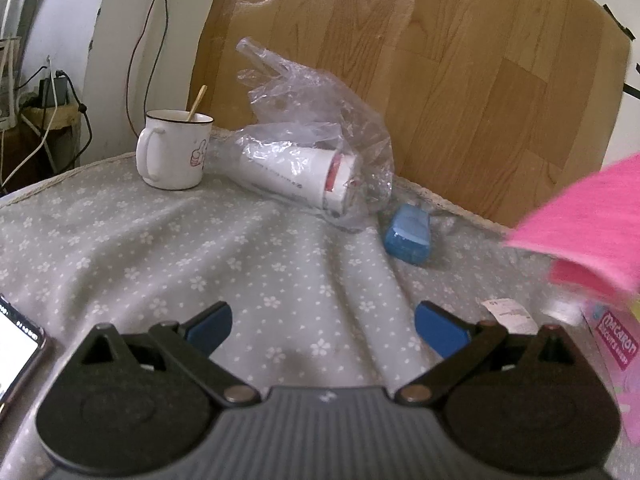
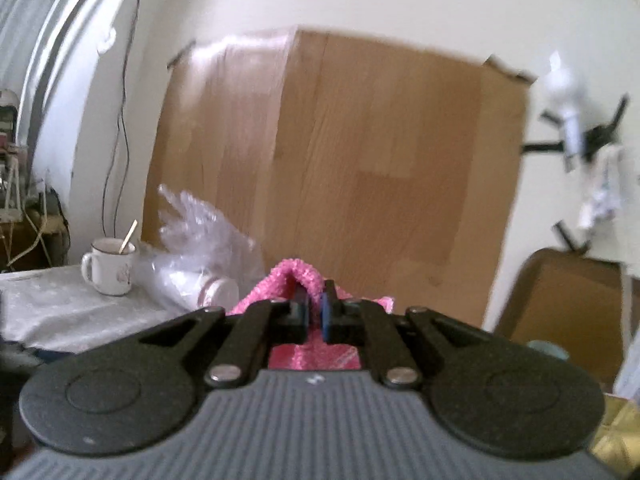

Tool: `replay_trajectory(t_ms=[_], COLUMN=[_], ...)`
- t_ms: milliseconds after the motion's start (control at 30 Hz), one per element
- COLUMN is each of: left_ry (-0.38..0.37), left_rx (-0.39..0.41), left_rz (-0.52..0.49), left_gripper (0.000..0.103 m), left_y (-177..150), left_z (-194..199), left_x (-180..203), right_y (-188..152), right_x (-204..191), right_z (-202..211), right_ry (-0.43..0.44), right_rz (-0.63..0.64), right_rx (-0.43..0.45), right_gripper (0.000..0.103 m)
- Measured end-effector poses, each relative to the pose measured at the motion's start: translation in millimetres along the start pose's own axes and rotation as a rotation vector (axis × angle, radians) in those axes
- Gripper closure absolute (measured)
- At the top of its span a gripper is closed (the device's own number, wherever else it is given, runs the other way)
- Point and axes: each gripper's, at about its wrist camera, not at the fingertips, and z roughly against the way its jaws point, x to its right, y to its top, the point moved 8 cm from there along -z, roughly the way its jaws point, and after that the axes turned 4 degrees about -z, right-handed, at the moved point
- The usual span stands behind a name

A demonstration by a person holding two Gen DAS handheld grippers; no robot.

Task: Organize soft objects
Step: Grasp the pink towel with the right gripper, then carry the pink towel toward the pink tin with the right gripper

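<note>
My right gripper (image 2: 315, 304) is shut on a pink fuzzy cloth (image 2: 294, 276) and holds it up in the air; the cloth folds over the fingertips and hangs below. The same pink cloth (image 1: 588, 228) shows blurred at the right edge of the left wrist view, above the table. My left gripper (image 1: 322, 326) is open and empty, low over the grey flowered tablecloth (image 1: 120, 240). A blue sponge (image 1: 408, 234) lies on the cloth ahead and to the right of it.
A white mug (image 1: 174, 154) with a stick stands at the back left. A white bottle in a clear plastic bag (image 1: 312, 160) lies beside it. A phone (image 1: 16, 356) lies at the left edge, a macaron box (image 1: 616, 360) at the right. A wooden board (image 1: 460, 80) leans behind.
</note>
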Motion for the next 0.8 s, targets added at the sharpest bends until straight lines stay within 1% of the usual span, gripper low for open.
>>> replay_trajectory(t_ms=[100,200,267,433,733,800], left_ry=[-0.005,-0.010,-0.011,-0.022,-0.022,-0.027], left_rx=[0.001,0.003,0.005,0.005,0.006,0.004], left_rz=[-0.010,-0.022,-0.028,-0.018,-0.023,-0.021], left_gripper=[0.001,0.001,0.001,0.001,0.001,0.001], left_y=[-1.2,-1.6,-1.5,-1.5,-1.5,-1.5], left_z=[1.9,3.9,4.6,4.6,3.8,2.8], left_x=[1.7,4.0,5.4,5.2,6.0,5.5], right_y=[-5.6,-22.2,-35.3,-73.5,-125.0,-135.5], right_x=[13.8,14.8,12.1,-5.1,-77.3,-89.8], right_z=[40.1,55.7,57.9,44.1,-12.8,-19.3], right_ry=[-0.020,-0.036,-0.047,-0.026,0.149,0.178], right_rz=[-0.007,-0.014,-0.011,-0.029,-0.005,0.020], right_rx=[0.022,0.004,-0.016,-0.110,-0.315,-0.360], right_gripper=[0.094,0.094,0.094,0.094,0.094,0.091])
